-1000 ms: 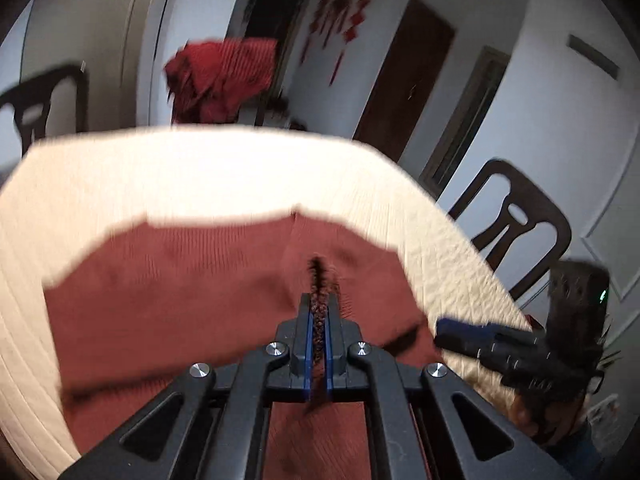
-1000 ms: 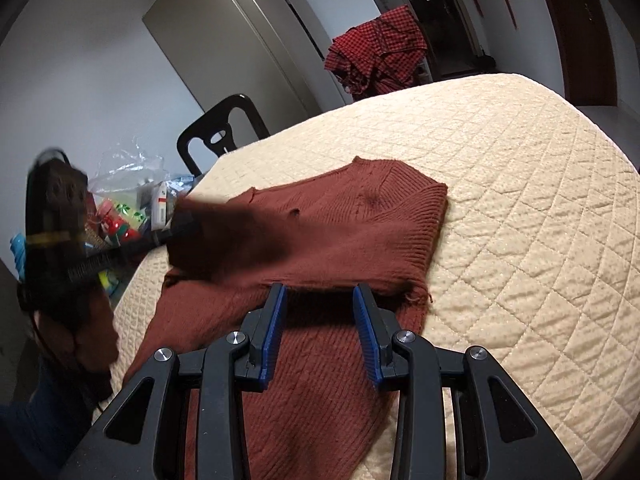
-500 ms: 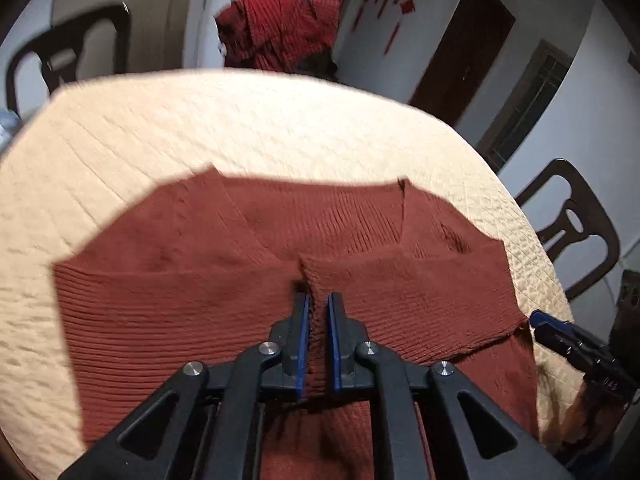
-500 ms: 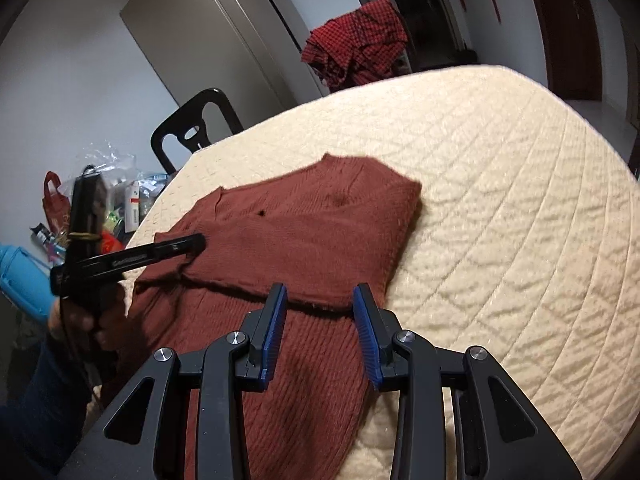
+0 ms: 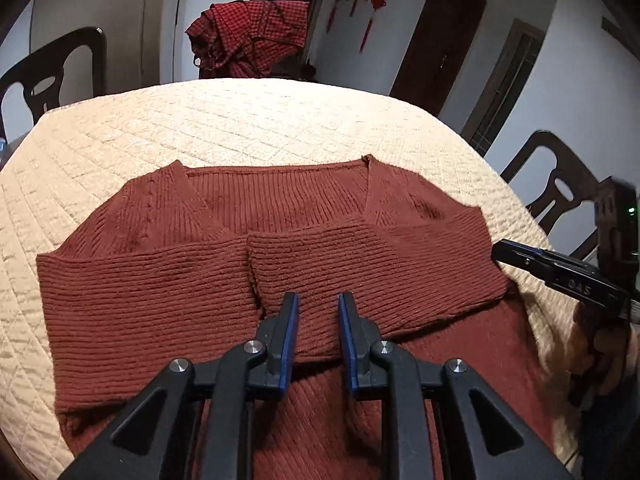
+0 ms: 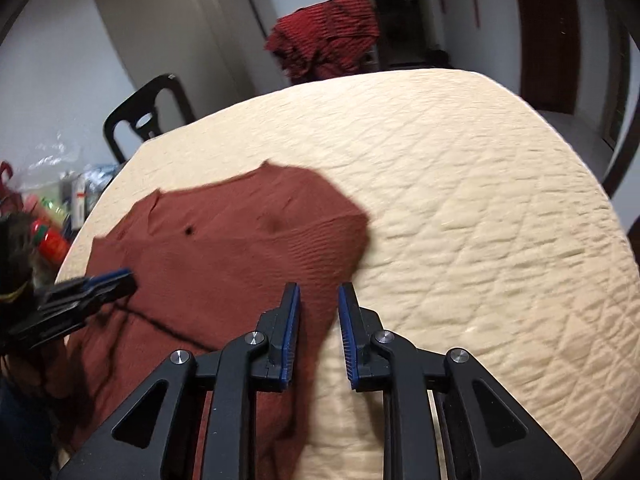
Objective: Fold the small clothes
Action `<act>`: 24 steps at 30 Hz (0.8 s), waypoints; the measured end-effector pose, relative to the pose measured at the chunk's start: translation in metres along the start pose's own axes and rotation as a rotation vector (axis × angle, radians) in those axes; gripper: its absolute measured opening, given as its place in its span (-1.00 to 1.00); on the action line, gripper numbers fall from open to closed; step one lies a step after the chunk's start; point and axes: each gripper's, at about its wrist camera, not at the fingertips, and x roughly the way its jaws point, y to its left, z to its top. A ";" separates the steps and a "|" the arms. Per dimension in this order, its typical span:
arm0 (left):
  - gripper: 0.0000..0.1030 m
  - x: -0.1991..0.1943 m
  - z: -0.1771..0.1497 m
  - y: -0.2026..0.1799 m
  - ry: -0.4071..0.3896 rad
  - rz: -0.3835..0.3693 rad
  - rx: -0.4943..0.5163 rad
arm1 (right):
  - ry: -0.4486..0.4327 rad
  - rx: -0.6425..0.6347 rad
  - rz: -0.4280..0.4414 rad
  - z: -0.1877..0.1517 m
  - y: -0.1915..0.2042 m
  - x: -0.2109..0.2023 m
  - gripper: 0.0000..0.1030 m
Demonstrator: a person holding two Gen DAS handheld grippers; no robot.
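Observation:
A rust-red ribbed sweater (image 5: 208,280) lies flat on the cream quilted table (image 5: 256,120), both sleeves folded across its chest so the cuffs meet in the middle. My left gripper (image 5: 318,304) is open and empty, just above the right sleeve's cuff. My right gripper (image 6: 318,296) is open and empty over the sweater's right edge (image 6: 240,248). The right gripper also shows at the right edge of the left wrist view (image 5: 560,276), and the left gripper shows at the left of the right wrist view (image 6: 80,292).
A red checked garment (image 5: 252,36) hangs over a chair behind the table. Black chairs stand at the far left (image 5: 48,76) and at the right (image 5: 556,184). Bags and bottles (image 6: 52,216) sit left of the table. Bare quilt (image 6: 480,220) spreads to the right.
My left gripper let go of the sleeve, laid it across the chest and opened. My right gripper stayed open and shifted right toward the sweater's edge.

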 end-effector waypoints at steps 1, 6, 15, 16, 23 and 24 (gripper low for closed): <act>-0.56 -0.002 0.003 -0.001 -0.006 0.005 0.003 | -0.007 0.010 0.016 0.003 -0.001 -0.002 -0.63; -0.56 0.000 0.023 -0.003 -0.063 0.038 0.014 | -0.020 -0.044 0.033 0.020 0.013 0.008 -0.63; -0.56 0.004 0.014 0.003 -0.034 0.059 0.004 | -0.008 -0.061 -0.005 0.014 0.016 0.003 -0.63; -0.56 -0.002 0.010 0.002 -0.041 0.055 0.012 | -0.013 -0.072 0.011 0.009 0.020 -0.003 -0.63; -0.56 -0.005 -0.014 0.000 -0.041 0.054 0.041 | 0.031 -0.166 -0.011 -0.027 0.033 -0.005 -0.63; -0.56 -0.005 -0.013 0.000 -0.038 0.056 0.035 | 0.036 -0.153 -0.008 -0.026 0.031 -0.005 -0.63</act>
